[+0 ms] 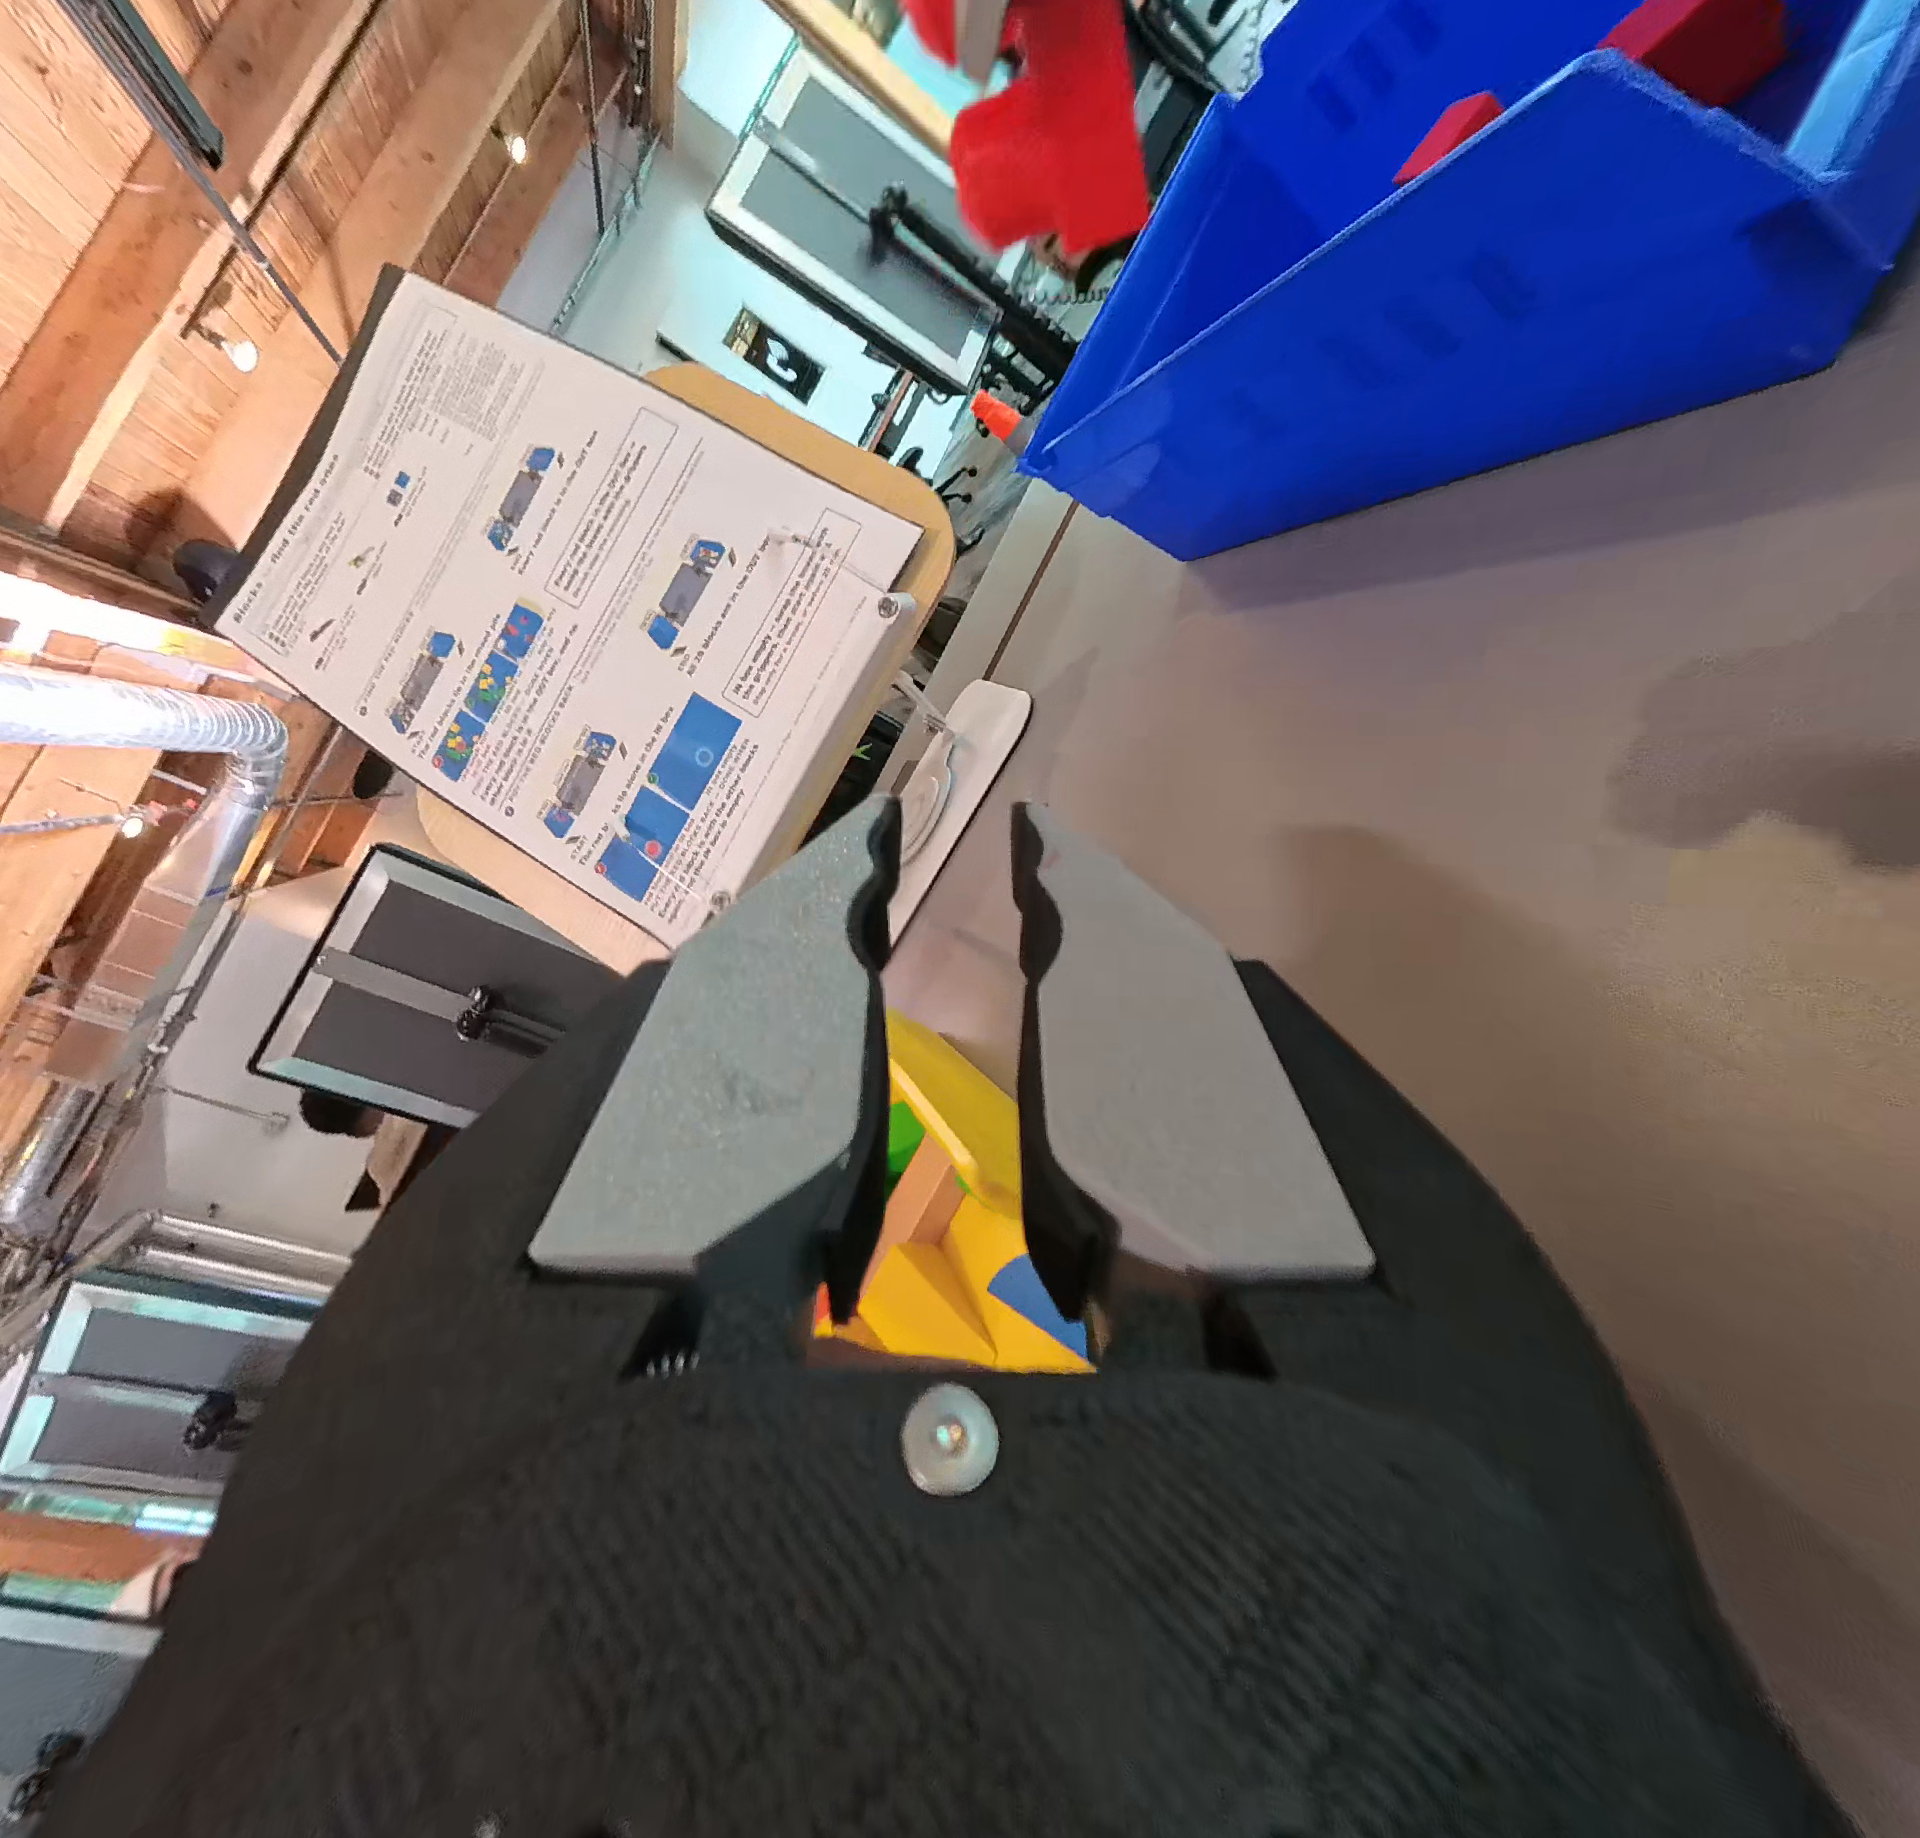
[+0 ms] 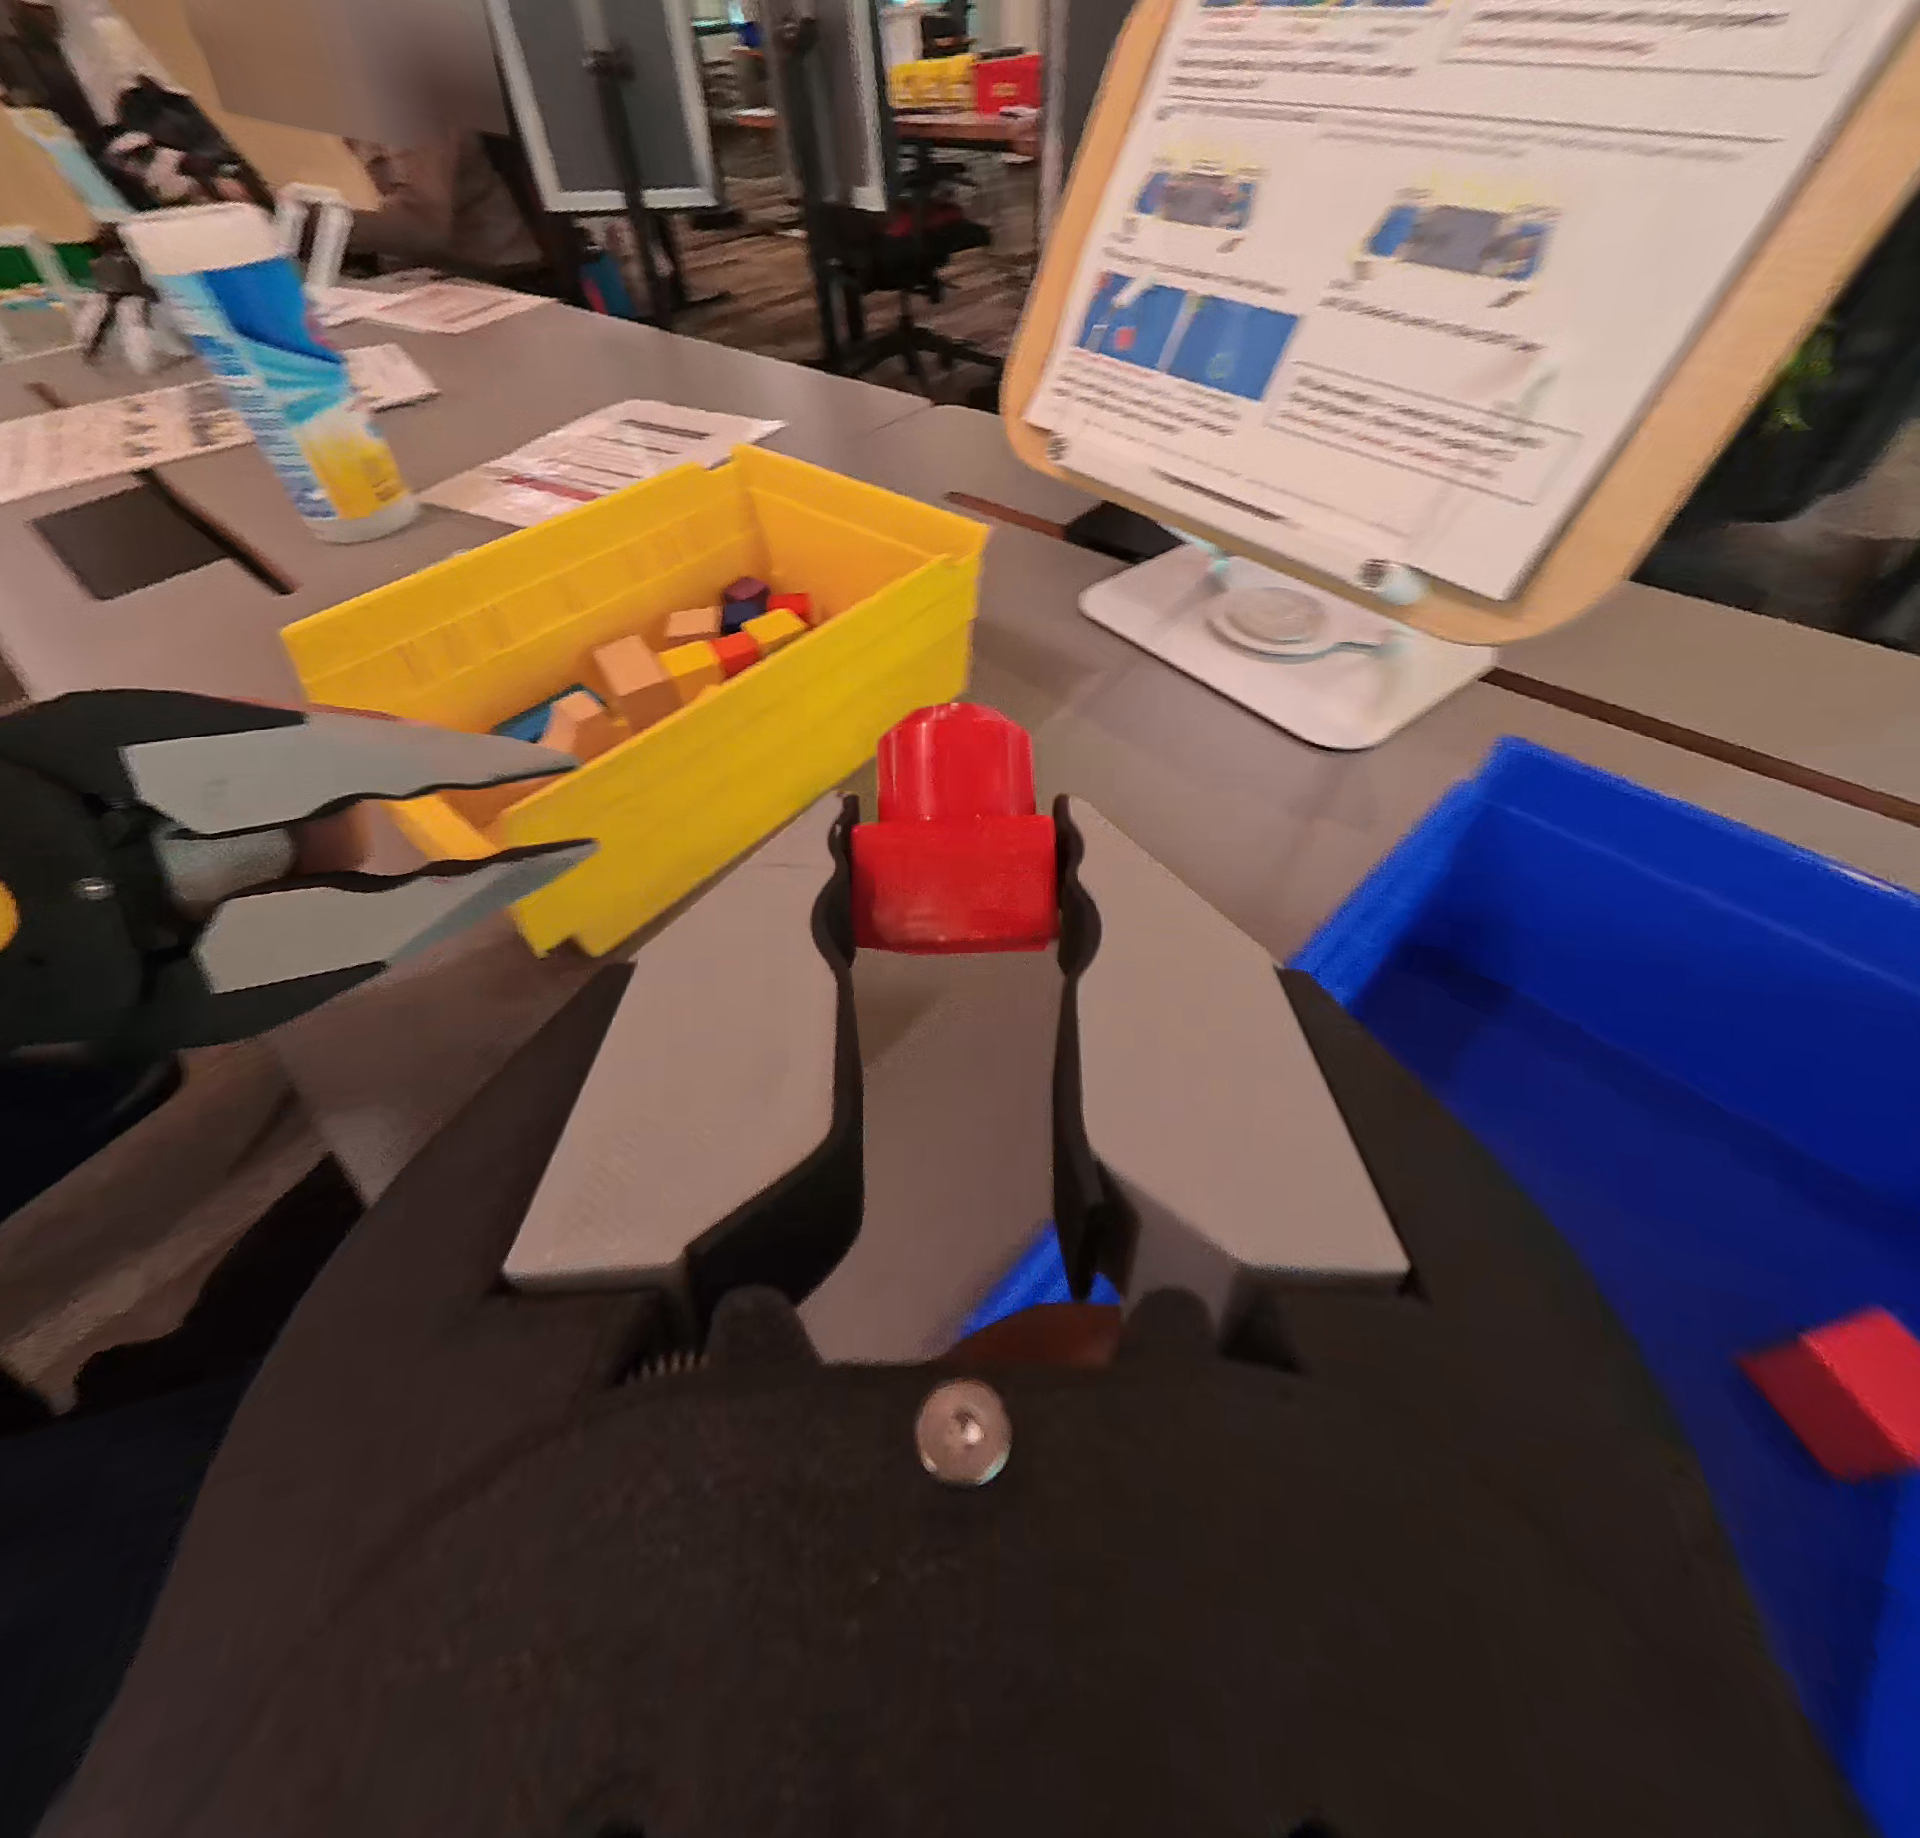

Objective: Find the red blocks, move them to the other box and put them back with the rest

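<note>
Two grey fingers frame the left wrist view, where the left gripper point(image 1: 951, 853) stands a little parted with nothing between its tips. Below the gap, yellow, green, blue and plain wooden blocks point(image 1: 940, 1206) show through. The view is steeply rolled: the grey table point(image 1: 1455, 957) runs up the right side, and the blue box point(image 1: 1455, 354) sits at the upper right with two red blocks point(image 1: 1704, 22) inside. A red shape, blurred, hangs at the top edge near the box. An instruction sheet on a stand point(image 1: 561, 583) rises beyond the fingertips.

In the right wrist view, the right gripper point(image 2: 951, 879) is closed part-way onto a red block point(image 2: 951, 843), a square base topped by a rounded cylinder, pinched at the base by both tips and held above the table between the two boxes. The yellow box point(image 2: 727, 760) lies ahead to the left, holding mixed coloured blocks, with the left gripper's slightly parted tips at its near corner. The blue box lies to the right, a red block resting on its floor.
</note>
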{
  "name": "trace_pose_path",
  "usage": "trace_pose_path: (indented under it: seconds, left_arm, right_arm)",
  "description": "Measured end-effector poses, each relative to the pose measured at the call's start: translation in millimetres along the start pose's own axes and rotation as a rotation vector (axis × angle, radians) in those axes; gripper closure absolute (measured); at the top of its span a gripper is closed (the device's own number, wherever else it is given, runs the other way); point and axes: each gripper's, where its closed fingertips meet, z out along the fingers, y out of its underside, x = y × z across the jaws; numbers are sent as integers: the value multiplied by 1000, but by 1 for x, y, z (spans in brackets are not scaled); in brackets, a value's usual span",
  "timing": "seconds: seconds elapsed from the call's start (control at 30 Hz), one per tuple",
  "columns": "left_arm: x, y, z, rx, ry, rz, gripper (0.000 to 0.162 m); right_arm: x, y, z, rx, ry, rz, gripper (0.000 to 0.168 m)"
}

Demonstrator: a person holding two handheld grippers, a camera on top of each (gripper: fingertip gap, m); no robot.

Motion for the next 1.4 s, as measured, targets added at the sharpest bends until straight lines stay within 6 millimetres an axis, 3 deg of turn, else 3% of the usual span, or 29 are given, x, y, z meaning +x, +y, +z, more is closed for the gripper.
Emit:
trace_pose_path:
  seconds: [0.2, 0.33, 0.47, 0.57, 0.8, 1.0, 1.17, 1.4]
  left_arm:
    - [5, 7, 4, -34, 32, -44, 143]
    - [9, 11, 6, -54, 43, -32, 143]
    - [9, 15, 7, -67, 48, -46, 143]
    - [8, 18, 8, -81, 46, -44, 143]
    - [5, 27, 8, -116, 47, -68, 142]
    - [6, 48, 11, -209, 129, -277, 132]
    - [3, 59, 11, -255, 127, -311, 123]
    - [-14, 80, 15, -296, 26, -272, 132]
  right_arm:
    - [60, 9, -20, -8, 166, 50, 134]
    - [103, 41, -21, -130, 299, 70, 133]
    - [125, 75, -15, -275, 359, 85, 125]
    - [124, 79, -11, -300, 371, 49, 122]
    - [100, 59, -7, -246, 326, -23, 123]
    - [88, 48, -8, -215, 314, -55, 124]
    - [82, 44, -8, -210, 309, -78, 123]
    - [79, 43, -7, -208, 303, -91, 123]
